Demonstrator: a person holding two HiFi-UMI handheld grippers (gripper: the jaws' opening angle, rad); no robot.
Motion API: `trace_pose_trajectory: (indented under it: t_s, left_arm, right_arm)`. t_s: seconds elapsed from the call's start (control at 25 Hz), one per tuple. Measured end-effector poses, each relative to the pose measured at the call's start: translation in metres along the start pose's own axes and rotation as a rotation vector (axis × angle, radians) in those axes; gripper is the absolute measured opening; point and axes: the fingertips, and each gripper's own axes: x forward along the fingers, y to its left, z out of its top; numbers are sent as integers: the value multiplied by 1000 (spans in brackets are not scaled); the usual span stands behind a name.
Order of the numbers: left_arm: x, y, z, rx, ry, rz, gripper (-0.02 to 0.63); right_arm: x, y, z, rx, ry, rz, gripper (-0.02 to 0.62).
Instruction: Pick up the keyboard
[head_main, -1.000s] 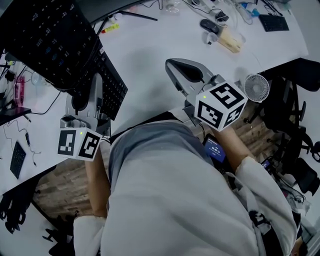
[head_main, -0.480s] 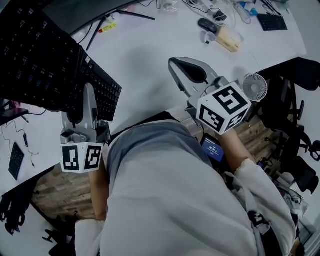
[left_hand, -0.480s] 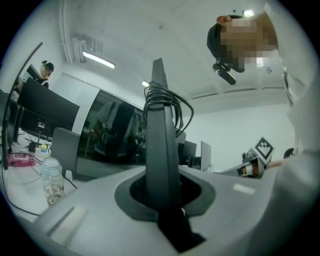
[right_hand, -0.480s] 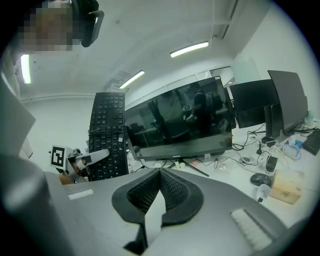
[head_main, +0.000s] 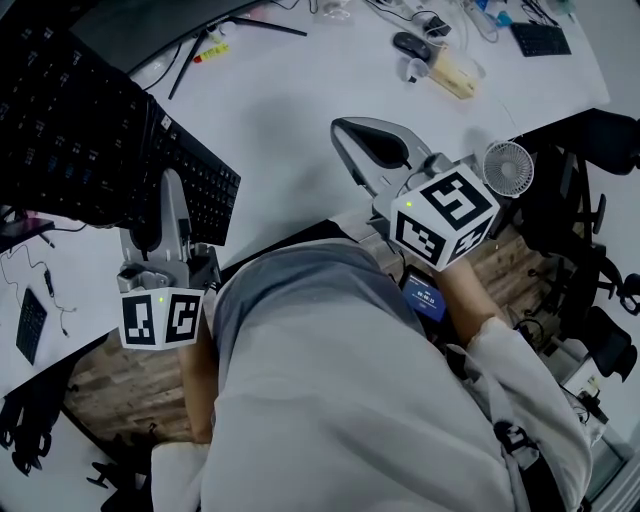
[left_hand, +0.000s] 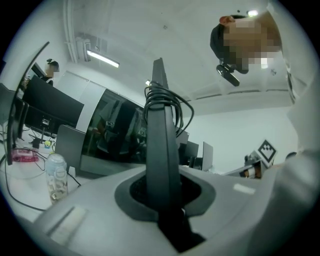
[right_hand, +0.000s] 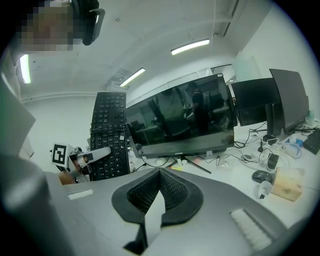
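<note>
Where the desk (head_main: 300, 90) runs out at my far left, the keyboard (head_main: 70, 120) is up in the air, big and dark in the head view. It is tilted, with its keys facing me.

Left tongs (head_main: 165, 205): clamped on the keyboard's near edge. In the left gripper view the keyboard (left_hand: 161, 140) stands edge-on, straight up out of the tongs (left_hand: 162, 197). Both pads press on it, and its cable (left_hand: 175, 102) is looped round the upper part. A bottle (left_hand: 56, 175) stands on the desk at that view's left.

The right gripper view shows the keyboard (right_hand: 107, 135) on end, upright, to the left of a monitor (right_hand: 180, 120), with the left tongs gripping its lower part.

Right tongs (head_main: 365, 145): over bare desk near its front edge, well apart from the keyboard. In the right gripper view the tongs (right_hand: 159, 180) are narrow. The pad tips meet and nothing sits between them.

Further right, a mouse (head_main: 408, 43) lies at the back of the desk. A small fan (head_main: 508, 168) sits just past the desk's right corner.
</note>
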Motion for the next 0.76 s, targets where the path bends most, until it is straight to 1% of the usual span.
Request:
trace_pose_trajectory:
  t_s: [0.2, 0.56, 0.76]
  left_arm:
    - [0, 1, 0, -3, 3, -1, 0]
    - [0, 0, -1, -9, 5, -24, 0]
    - [-1, 6, -3, -20, 15, -11, 0]
  right_arm:
    - [0, 4, 2, 13, -4, 21, -6]
    - [-2, 6, 1, 12, -9, 7, -6]
    - [-3, 7, 0, 16, -10, 6, -6]
